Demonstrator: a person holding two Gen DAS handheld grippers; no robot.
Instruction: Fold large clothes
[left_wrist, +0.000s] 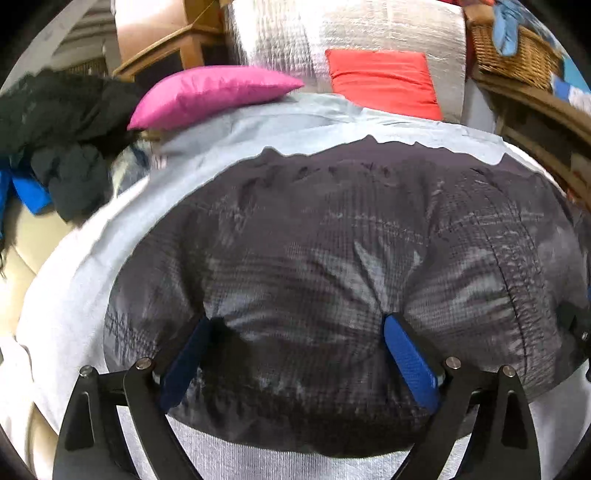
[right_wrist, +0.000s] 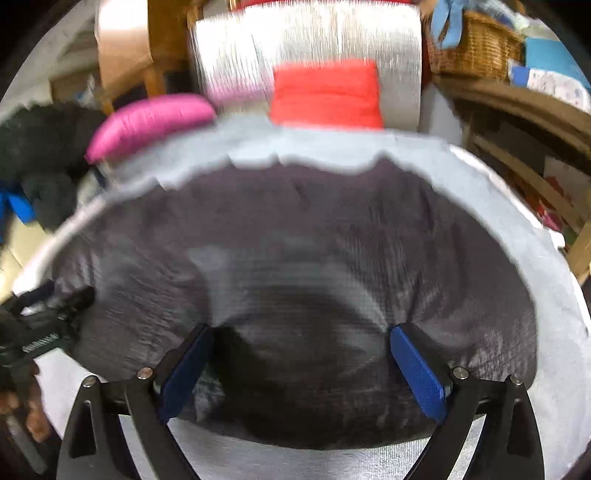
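Presently, near to far:
Left gripper (left_wrist: 297, 332): jaws spread wide, tips pressed into the near part of the dark garment (left_wrist: 332, 240); nothing is pinched. Likely purpose: pressing the fold flat.
Right gripper (right_wrist: 301, 339): jaws likewise spread, bearing on the same garment to its right; the frame is blurred.
Dark garment: lies folded and puffy on the pale sheet (left_wrist: 74, 288), with its near edge just ahead of both grippers.
Near edge: sheet margin is bare, giving room to withdraw.
Left side: dark clothes pile (left_wrist: 62, 147) is near; keep clear.
Far edge: wavy hem, then bare sheet; pink cushion (left_wrist: 214, 92) and red cushion (left_wrist: 384, 79) limit travel.
Far right: wicker basket (left_wrist: 517, 55) is well apart.
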